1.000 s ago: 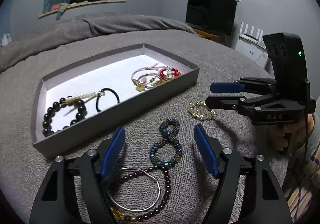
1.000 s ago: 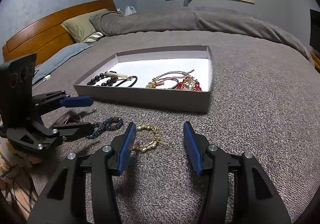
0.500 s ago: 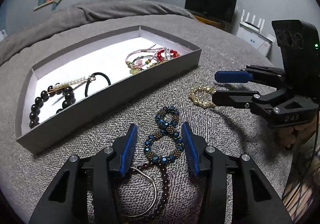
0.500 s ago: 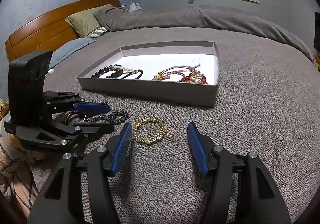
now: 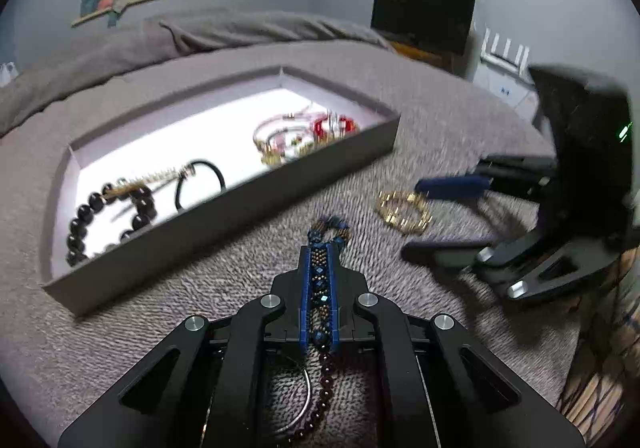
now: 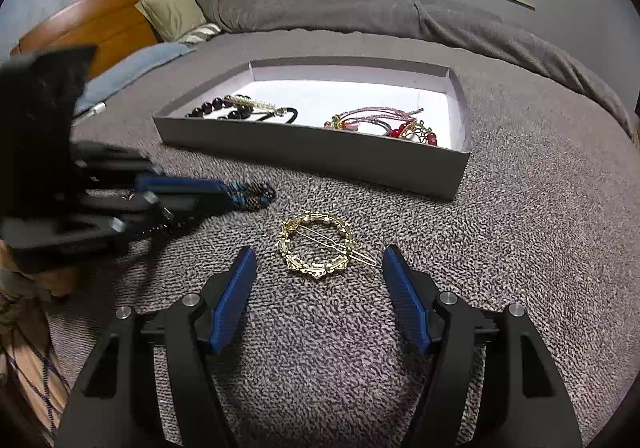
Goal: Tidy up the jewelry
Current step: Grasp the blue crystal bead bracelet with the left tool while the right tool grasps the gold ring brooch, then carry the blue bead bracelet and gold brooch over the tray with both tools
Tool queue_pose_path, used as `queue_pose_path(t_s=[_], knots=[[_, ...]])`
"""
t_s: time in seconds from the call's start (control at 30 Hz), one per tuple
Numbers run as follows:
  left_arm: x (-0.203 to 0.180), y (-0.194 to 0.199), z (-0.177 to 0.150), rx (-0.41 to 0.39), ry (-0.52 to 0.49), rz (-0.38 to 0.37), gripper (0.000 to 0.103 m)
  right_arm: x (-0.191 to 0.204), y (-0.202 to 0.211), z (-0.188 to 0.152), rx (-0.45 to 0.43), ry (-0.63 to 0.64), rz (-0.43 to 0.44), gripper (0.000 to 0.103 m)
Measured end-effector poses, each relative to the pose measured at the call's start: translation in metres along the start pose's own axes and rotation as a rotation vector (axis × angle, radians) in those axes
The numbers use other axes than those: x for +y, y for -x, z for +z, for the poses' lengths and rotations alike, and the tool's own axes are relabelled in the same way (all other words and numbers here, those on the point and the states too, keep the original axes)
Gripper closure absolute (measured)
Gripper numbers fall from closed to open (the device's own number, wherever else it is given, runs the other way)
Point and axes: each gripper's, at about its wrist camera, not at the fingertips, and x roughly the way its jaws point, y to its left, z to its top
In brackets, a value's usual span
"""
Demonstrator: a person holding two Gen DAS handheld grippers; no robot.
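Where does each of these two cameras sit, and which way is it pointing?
Left wrist view: on the left claw, looking along its fingers, shut on the blue bracelet, toward the tray; right claw at right.
Right wrist view: on the right claw, open behind the gold clip, facing the tray and headboard; left claw at left.
Shared: tray, bracelet, clip, bed.

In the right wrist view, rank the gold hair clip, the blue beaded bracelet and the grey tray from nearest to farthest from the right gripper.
From the right gripper:
1. Gold hair clip, on the bedspread just ahead of the open fingers.
2. Blue beaded bracelet, ahead to the left, pinched in the left gripper.
3. Grey tray, farthest, straight ahead.
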Motion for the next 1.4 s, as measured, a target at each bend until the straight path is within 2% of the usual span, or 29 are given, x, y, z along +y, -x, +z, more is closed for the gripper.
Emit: queue_pose_path(t_s=[0.1, 0.2, 0.47, 0.53, 0.8, 1.03, 1.4], knots=[[-0.002, 0.013, 0.004, -0.053, 0.028, -0.005, 0.095, 0.006, -0.002, 0.001, 0.005, 0.020, -0.033, 0.037], [-0.005, 0.014, 0.008, -0.071, 0.065, -0.019, 0.095, 0.007, -0.003, 0.001, 0.006, 0.022, -0.037, 0.040], [-0.022, 0.008, 0.018, -0.089, 0.034, -0.012, 0.095, 0.001, -0.008, 0.006, 0.022, -0.033, -0.024, 0.041], [-0.018, 0.006, 0.020, -0.092, 0.053, -0.014, 0.095, 0.004, -0.009, 0.006, 0.019, -0.025, -0.032, 0.053], [-0.006, 0.022, 0.029, -0.152, 0.081, 0.001, 0.095, 0.008, -0.007, 0.008, 0.012, -0.028, -0.060, 0.055], [0.001, 0.032, 0.030, -0.183, 0.087, 0.028, 0.095, 0.005, 0.005, 0.014, -0.047, -0.064, -0.050, 0.055], [0.016, 0.059, 0.033, -0.246, 0.103, 0.061, 0.095, -0.009, 0.041, 0.043, -0.233, -0.074, 0.005, 0.055]])
